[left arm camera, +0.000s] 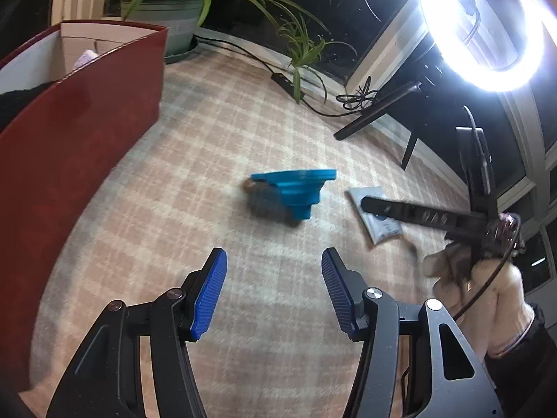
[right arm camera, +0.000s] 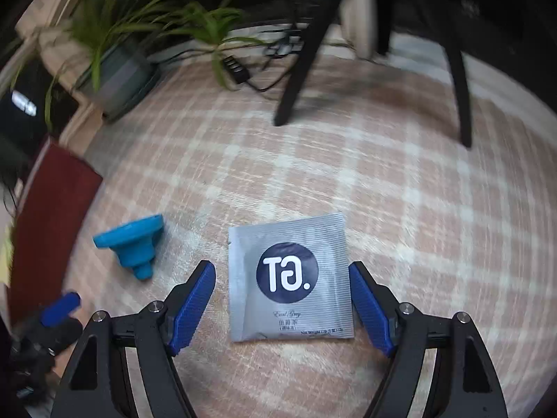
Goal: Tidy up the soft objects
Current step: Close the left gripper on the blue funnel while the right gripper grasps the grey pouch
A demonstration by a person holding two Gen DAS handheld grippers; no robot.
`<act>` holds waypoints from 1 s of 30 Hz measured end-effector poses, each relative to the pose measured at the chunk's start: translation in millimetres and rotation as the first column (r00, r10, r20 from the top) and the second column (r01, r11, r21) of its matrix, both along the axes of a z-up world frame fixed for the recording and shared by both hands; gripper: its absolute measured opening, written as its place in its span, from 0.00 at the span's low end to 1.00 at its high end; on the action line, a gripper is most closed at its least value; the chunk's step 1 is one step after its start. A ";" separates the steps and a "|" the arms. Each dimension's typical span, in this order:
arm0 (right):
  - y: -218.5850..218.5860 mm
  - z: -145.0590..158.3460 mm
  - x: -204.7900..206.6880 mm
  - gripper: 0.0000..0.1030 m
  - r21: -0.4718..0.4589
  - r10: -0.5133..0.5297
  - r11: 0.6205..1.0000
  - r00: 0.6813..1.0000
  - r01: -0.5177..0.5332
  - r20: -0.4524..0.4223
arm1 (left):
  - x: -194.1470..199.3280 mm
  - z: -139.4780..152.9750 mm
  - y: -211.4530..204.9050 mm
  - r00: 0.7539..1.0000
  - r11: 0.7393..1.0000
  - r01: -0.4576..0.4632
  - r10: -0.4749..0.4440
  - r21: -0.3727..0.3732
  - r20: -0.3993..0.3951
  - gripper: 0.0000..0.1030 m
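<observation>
A ring light (left arm camera: pixel 484 28) glares at the upper right on its black tripod (left arm camera: pixel 383 108), whose legs stand on the pink-and-white checked rug (left arm camera: pixel 209 139). Along the far edge of the rug sits a grey-green plant pot (left arm camera: pixel 167 14) with long drooping leaves, and black cables (left arm camera: pixel 358 97) trail and coil beside a power strip (left arm camera: pixel 285 82) near the tripod's feet.

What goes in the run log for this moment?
left gripper: open, empty | right gripper: open, straddling tea packet | blue funnel: on carpet | red box: left
</observation>
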State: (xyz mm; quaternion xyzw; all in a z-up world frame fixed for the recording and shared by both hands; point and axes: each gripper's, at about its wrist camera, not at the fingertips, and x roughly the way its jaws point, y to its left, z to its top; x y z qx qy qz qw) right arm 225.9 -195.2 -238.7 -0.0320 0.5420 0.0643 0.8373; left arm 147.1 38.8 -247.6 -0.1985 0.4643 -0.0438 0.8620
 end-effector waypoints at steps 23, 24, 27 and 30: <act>5.4 -6.3 -15.2 0.73 -0.171 0.158 0.975 0.982 -0.140 0.099 | 69.7 -26.0 -42.8 0.999 0.994 -0.036 0.033 0.103 0.034 0.55; 5.4 -6.1 -15.2 0.73 -0.169 0.156 0.976 0.983 -0.138 0.100 | 71.4 -26.1 -43.6 0.999 0.993 -0.038 0.034 0.109 0.036 0.54; 5.5 -5.5 -16.3 0.73 -0.173 0.159 0.975 0.983 -0.140 0.097 | 72.1 -26.5 -47.3 0.998 0.989 -0.039 0.033 0.144 0.045 0.53; 4.7 -4.6 -18.4 0.73 -0.172 0.162 0.974 0.983 -0.145 0.089 | 70.6 -27.2 -51.5 0.998 0.984 -0.033 0.023 0.176 0.055 0.50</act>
